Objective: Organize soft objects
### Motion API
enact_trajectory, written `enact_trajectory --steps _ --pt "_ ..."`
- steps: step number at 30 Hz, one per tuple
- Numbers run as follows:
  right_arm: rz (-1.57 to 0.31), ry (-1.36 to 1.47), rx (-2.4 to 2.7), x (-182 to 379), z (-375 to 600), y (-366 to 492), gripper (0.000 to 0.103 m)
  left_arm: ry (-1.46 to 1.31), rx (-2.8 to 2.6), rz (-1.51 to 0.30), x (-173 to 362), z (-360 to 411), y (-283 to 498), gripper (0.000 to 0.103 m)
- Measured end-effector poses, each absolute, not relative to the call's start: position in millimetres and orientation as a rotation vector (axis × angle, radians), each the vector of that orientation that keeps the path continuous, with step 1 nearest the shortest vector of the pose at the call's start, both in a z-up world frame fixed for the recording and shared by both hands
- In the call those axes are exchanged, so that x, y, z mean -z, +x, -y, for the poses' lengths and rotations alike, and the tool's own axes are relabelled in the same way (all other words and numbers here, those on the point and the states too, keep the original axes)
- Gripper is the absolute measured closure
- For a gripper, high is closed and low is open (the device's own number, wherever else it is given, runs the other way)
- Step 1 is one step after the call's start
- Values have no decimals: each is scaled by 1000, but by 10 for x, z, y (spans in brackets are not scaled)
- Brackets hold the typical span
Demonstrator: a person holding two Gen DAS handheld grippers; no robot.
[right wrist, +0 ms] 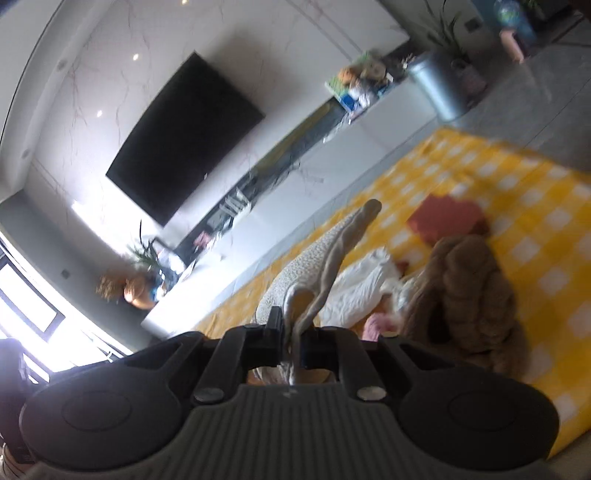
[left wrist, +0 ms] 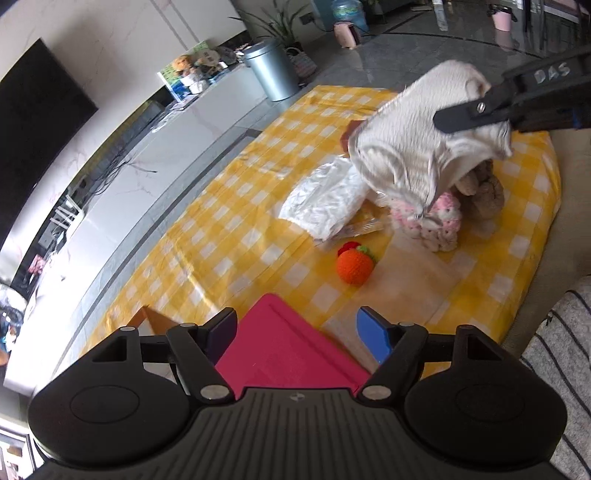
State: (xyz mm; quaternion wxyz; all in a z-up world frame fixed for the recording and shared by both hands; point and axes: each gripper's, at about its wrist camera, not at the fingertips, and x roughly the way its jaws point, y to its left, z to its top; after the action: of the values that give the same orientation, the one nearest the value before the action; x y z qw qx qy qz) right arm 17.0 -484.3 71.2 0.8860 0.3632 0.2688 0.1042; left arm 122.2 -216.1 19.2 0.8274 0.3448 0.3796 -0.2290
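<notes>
— What carries everything?
— A yellow-and-white checked cloth (left wrist: 229, 236) spread on the floor.
— And lying on it?
— A crinkly white bag (left wrist: 325, 199), an orange knitted ball (left wrist: 355, 266), a pink-white knit piece (left wrist: 439, 225), a brown plush (left wrist: 487, 199).

Yellow-and-white checked cloth (left wrist: 229, 236) as landmark. On it, near its middle: cream-white knit garment (left wrist: 410, 147), white crinkled bag (left wrist: 325, 199) beside it, pink-and-white crocheted piece (left wrist: 439, 225), tan-brown plush (left wrist: 484, 199). Nearer cloth's front edge: orange crocheted ball (left wrist: 354, 267) with green and red bits. Magenta box (left wrist: 288, 350) at front edge. Beyond cloth's far edge: silver-grey bin (left wrist: 271, 68), pink container (left wrist: 347, 33). Black screen (right wrist: 184, 136) on white veined wall.
</notes>
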Motion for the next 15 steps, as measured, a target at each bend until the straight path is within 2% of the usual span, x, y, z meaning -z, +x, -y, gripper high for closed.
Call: enact_trajectory --steps 10,15 --pt "-444 804 -105 -828 5010 -333 96 778 575 -1035 552 2951 1508 15" --pt "-431 738 -103 -847 4885 -396 95 667 531 -1100 827 3072 1687 15"
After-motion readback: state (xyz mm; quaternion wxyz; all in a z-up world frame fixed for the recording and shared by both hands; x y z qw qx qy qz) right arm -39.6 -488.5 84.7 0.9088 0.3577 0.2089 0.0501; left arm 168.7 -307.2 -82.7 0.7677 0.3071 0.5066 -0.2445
